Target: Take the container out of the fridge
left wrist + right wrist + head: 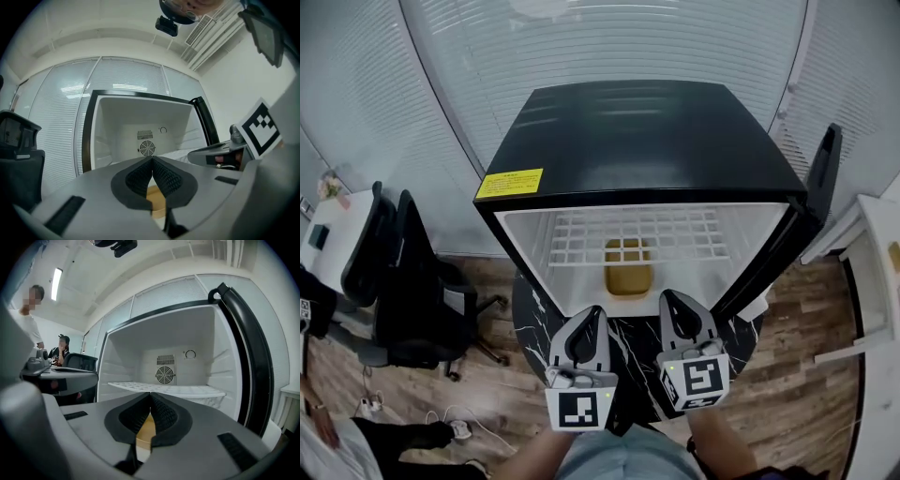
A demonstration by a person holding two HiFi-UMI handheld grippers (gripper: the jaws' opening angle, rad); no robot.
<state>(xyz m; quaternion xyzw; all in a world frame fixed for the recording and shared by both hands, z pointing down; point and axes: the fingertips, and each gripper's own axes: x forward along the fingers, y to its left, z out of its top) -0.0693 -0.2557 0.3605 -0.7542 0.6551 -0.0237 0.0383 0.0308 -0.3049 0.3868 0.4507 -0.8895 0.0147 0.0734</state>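
Note:
A small black fridge (pixel 656 141) stands with its door (pixel 811 202) swung open to the right, showing a white inside. A tan container (pixel 628 269) sits under the white wire shelf (pixel 637 236), near the front middle. My left gripper (pixel 592 313) and right gripper (pixel 669 298) hover side by side just in front of the opening, both shut and empty. In the left gripper view the closed left gripper (pixel 152 159) points into the fridge, with the container (pixel 157 200) showing below the tips. In the right gripper view the container (pixel 146 430) likewise lies just behind the shut right gripper (pixel 150 394).
The fridge rests on a round black marbled table (pixel 633 361). A black office chair (pixel 403 281) stands to the left and a white table (pixel 879 253) to the right. Window blinds (pixel 609 42) run behind. People (pixel 33 319) stand far left.

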